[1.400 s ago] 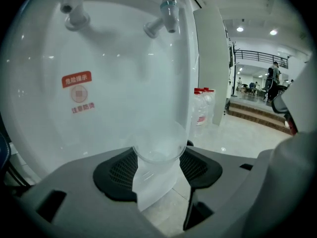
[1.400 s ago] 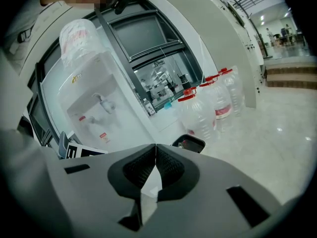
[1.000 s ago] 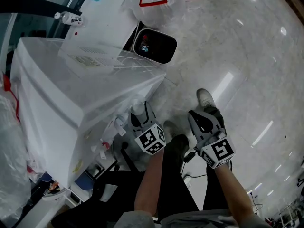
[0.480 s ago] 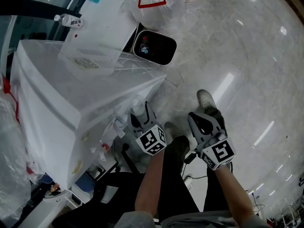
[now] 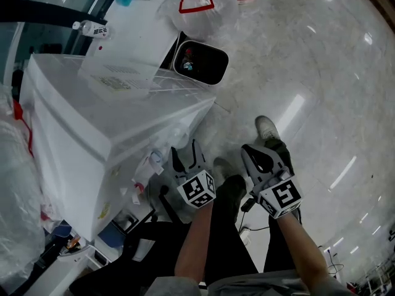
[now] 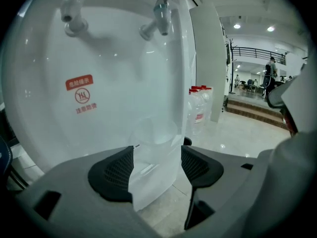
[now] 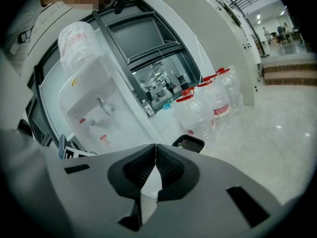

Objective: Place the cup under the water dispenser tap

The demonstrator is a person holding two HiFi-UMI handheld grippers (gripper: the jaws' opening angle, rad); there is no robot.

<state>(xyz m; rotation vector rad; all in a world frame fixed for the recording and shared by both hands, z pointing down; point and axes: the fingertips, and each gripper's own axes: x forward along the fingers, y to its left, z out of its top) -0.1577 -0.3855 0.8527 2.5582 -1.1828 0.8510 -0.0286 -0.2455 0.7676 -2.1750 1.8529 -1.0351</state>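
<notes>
Left gripper (image 6: pixel 156 163): jaws opening, cup (image 6: pixel 154 138) between the pads, so this reads as the release. Cup is at 12 o'clock from the jaws, directly below the tap (image 6: pixel 159 15); placement looks nearly done. Right gripper (image 7: pixel 154 158) is closed and empty. Pads hide the cup base, so can't confirm it's seated. In head view the dispenser (image 5: pixel 92 134) top blocks the cup.

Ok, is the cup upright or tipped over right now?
Upright: the cup stands rim up and level under the tap, between the jaws of the left tool, which are opening.
</notes>
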